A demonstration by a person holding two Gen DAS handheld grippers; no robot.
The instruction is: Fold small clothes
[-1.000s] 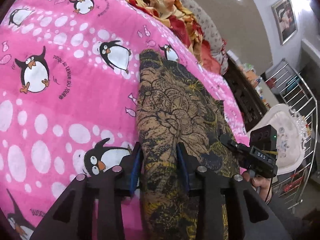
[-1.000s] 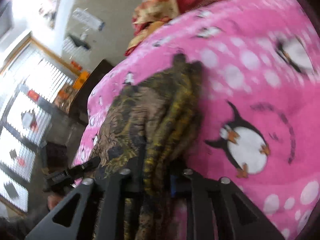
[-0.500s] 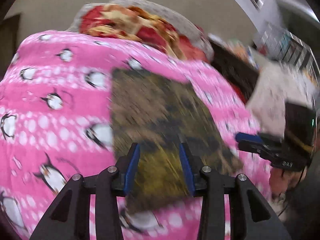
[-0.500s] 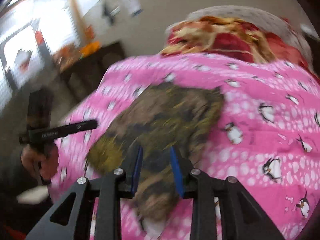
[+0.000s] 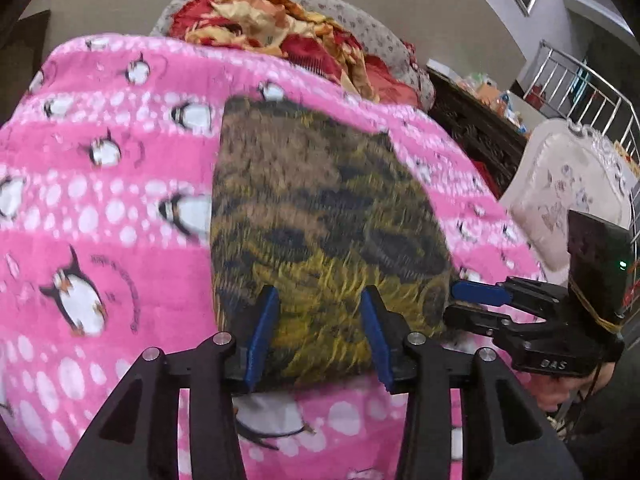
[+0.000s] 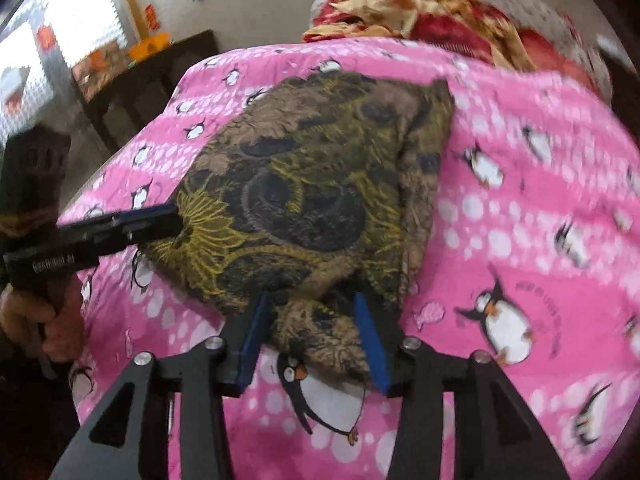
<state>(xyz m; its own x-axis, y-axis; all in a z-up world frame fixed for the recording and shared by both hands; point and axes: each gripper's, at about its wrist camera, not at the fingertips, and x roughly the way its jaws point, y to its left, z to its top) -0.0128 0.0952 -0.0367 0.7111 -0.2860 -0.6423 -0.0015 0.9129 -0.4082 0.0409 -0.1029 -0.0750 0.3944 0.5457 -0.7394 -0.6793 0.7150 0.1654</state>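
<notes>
A folded brown, black and yellow patterned garment point(image 5: 320, 216) lies flat on the pink penguin blanket point(image 5: 100, 208); it also shows in the right wrist view point(image 6: 312, 200). My left gripper point(image 5: 320, 320) is open, raised over the garment's near edge, holding nothing. My right gripper point(image 6: 312, 320) is open above the garment's near corner, also empty. The right gripper shows in the left wrist view point(image 5: 476, 304) at the garment's right edge. The left gripper shows in the right wrist view point(image 6: 160, 220) at the garment's left edge.
A heap of red and yellow cloth point(image 5: 280, 28) lies at the far end of the bed, also in the right wrist view point(image 6: 420, 12). A dark wooden cabinet point(image 5: 472, 128), a white chair point(image 5: 568, 184) and a metal rack point(image 5: 580, 80) stand to the right.
Both grippers let go of the garment, opened and pulled back and up. The garment now lies folded flat on the blanket.
</notes>
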